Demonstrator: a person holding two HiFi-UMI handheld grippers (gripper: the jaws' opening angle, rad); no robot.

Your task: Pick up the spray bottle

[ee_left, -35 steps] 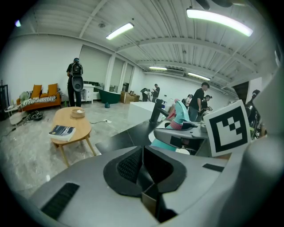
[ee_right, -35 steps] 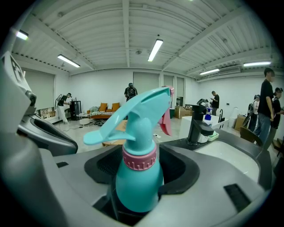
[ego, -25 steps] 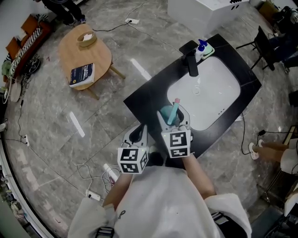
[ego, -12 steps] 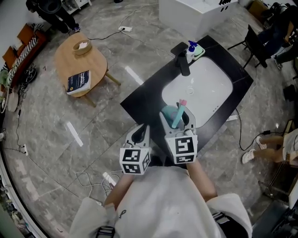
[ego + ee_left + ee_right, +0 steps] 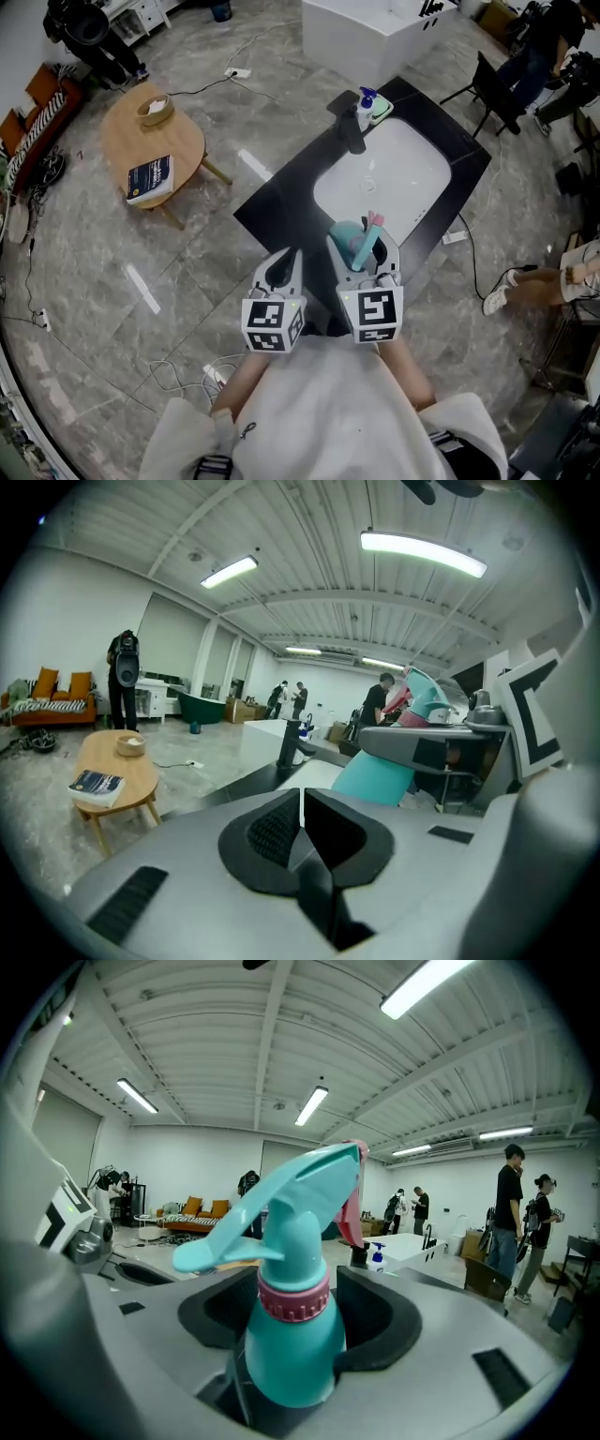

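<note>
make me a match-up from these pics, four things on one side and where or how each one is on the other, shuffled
1 spray bottle
2 left gripper
3 book
4 blue-topped pump bottle

a on the round wooden table
b beside the black faucet
c between the right gripper's jaws
d jaws together, nothing in them

Pairs: 1-c, 2-d, 3-a, 4-b

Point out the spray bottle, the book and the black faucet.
spray bottle (image 5: 286, 1363), right gripper view, on its teal body
book (image 5: 150, 178), head view, middle of its cover
black faucet (image 5: 354, 139), head view, on its upright column
</note>
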